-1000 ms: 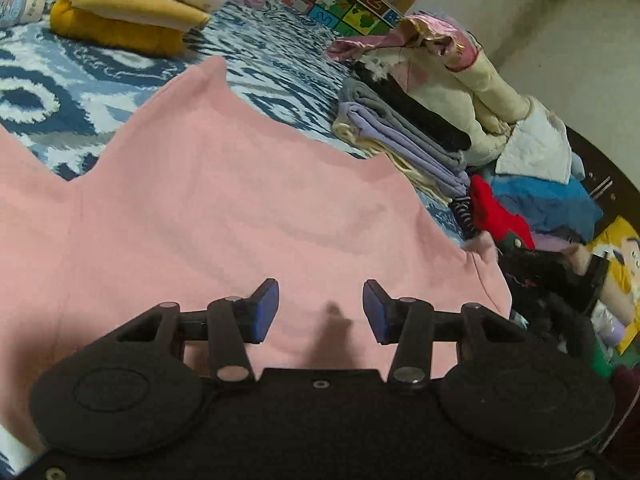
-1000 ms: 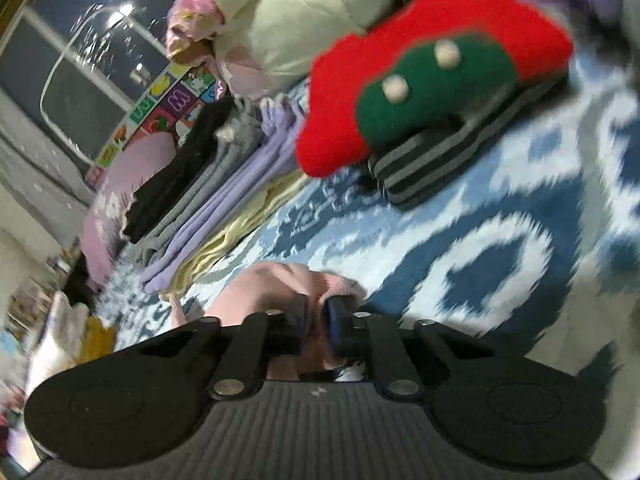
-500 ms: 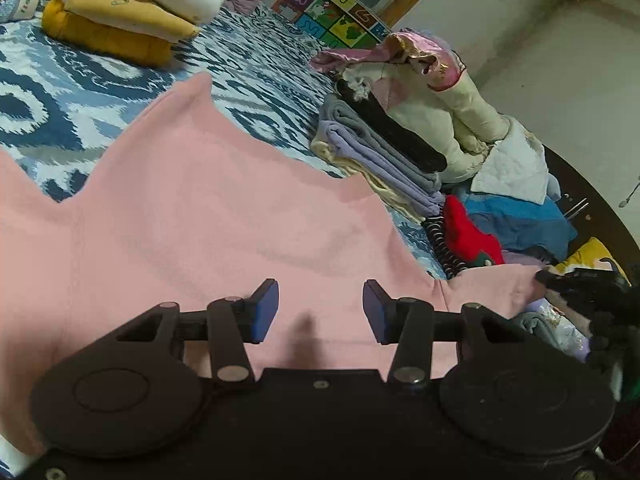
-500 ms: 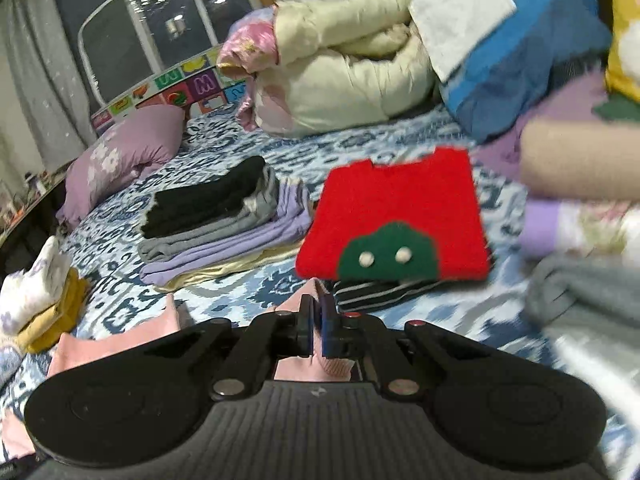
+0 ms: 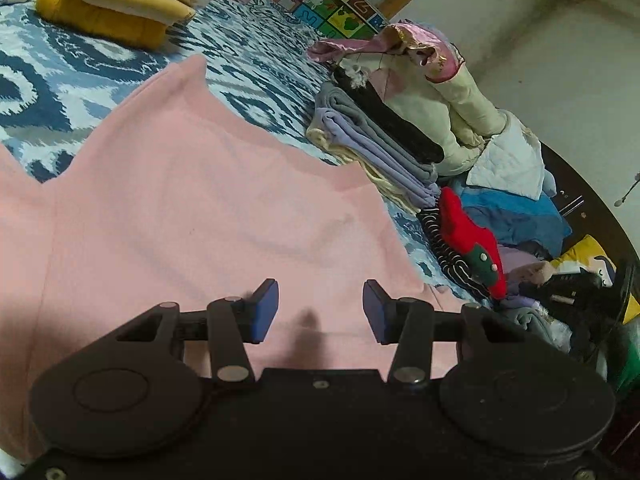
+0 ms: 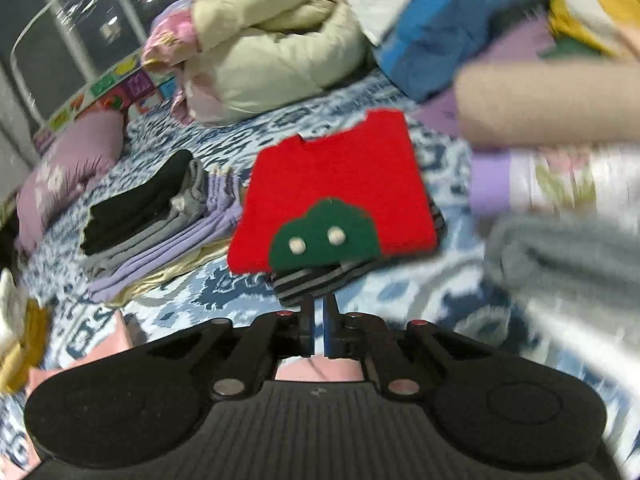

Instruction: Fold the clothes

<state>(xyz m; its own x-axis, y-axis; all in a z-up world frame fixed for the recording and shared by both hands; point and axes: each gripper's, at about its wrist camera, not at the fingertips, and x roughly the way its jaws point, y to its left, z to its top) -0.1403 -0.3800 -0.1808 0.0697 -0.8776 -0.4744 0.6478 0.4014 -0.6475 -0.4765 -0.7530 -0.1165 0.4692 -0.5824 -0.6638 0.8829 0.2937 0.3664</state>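
A pink sweater (image 5: 200, 208) lies spread flat on the blue patterned bedspread (image 5: 260, 80). My left gripper (image 5: 320, 312) hovers over its near hem, open, with nothing between the blue pads. Its right corner (image 5: 440, 294) rests on the bed. My right gripper (image 6: 318, 320) is raised above the bedspread in front of the red sweater. Its jaws are opening and stand a narrow slit apart, with only bedspread showing through. A strip of the pink sweater (image 6: 320, 372) shows underneath the fingers' base.
A folded stack of black, grey and lilac clothes (image 5: 380, 144) lies beyond the sweater's right side. A red sweater with a green patch (image 6: 340, 196) tops a striped garment. Yellow and white folded items (image 5: 112, 8) sit far left. Loose clothes (image 6: 560, 248) heap up at right.
The right gripper rose and tilted level with the pink corner clamped; now the corner has slipped out and lies back on the bed. The left gripper stayed in place, open.
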